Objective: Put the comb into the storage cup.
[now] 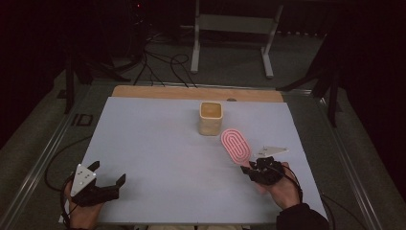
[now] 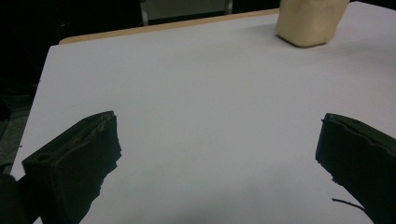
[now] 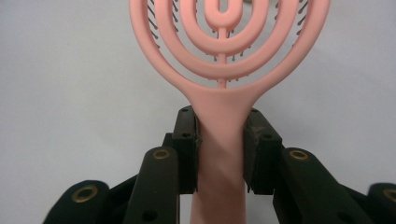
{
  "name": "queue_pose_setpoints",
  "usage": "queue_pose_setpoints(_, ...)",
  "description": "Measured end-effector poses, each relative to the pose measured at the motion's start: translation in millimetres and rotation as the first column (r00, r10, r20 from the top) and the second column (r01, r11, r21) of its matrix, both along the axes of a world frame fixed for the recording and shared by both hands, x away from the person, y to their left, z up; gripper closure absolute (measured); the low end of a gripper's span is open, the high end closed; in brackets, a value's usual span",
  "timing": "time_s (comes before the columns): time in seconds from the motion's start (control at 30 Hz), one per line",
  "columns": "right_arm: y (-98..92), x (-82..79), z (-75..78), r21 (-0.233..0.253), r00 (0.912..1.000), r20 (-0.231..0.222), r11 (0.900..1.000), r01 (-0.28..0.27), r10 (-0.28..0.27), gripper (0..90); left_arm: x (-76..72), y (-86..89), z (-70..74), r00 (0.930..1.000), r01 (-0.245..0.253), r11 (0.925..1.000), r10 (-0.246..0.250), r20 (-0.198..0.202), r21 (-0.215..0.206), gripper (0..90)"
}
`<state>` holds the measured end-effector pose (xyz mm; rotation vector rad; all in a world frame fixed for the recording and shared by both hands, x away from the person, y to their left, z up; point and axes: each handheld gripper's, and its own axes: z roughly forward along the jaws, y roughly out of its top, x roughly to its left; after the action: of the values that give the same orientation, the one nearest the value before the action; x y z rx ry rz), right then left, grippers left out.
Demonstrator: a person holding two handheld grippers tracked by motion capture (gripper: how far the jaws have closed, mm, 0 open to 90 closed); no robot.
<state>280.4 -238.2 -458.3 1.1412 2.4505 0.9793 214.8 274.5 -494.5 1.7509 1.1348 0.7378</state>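
A pink hairbrush (image 1: 236, 145) with an oval, ringed head lies on the white table sheet (image 1: 158, 143), right of centre. My right gripper (image 1: 250, 166) is shut on its handle; in the right gripper view the jaws clamp the handle (image 3: 220, 140) from both sides, with the head (image 3: 229, 42) pointing away, bristles down. A tan square cup (image 1: 210, 118) stands upright just beyond the brush head and appears again at the top of the left gripper view (image 2: 310, 21). My left gripper (image 1: 109, 173) rests open at the near left corner, with bare sheet between its fingers (image 2: 77, 163).
The wooden table edge (image 1: 191, 92) runs along the far side of the sheet. Beyond it, cables and a metal stand's legs (image 1: 230, 43) lie on the dark floor. A grey plate (image 1: 273, 150) tops the right gripper.
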Motion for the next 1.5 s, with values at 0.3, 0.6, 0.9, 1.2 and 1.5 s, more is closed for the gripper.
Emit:
queue_pose_setpoints(0.3, 3.9, -4.9, 9.1, 0.058, 0.9946, 0.104, 0.998, -0.004, -0.002, 69.9, 2.4, -0.8, -0.7, 1.0, -0.001, 1.0, 0.001, -0.009, -0.002, 0.0)
queue_pose_setpoints(0.6, 4.6, -7.1, 7.5, 0.114, 0.9871, 0.156, 0.993, 0.02, -0.038, 69.9, 6.4, -8.3, -2.0, 0.9997, 0.015, 0.9998, -0.015, -0.021, 0.013, 0.0)
queue_pose_setpoints(0.9, -1.6, -8.0, 9.4, 0.15, 0.979, 0.191, 0.988, 0.044, -0.073, 69.9, 7.5, -9.3, 3.1, 0.9999, 0.002, 1.0, -0.002, -0.015, -0.006, 0.0)
queue_pose_setpoints(1.2, 5.2, -9.3, 22.1, 0.159, 0.9685, 0.239, 0.987, 0.031, -0.069, 69.9, 19.3, -22.5, 30.4, 0.9994, 0.034, 0.999, -0.034, 0.0, -0.03, 0.0)
queue_pose_setpoints(1.5, 10.4, -7.3, 33.2, 0.19, 0.9596, 0.271, 0.982, 0.024, -0.075, 70.0, 36.1, -39.8, 61.0, 0.9955, 0.093, 0.9951, -0.093, 0.019, -0.032, 0.0)
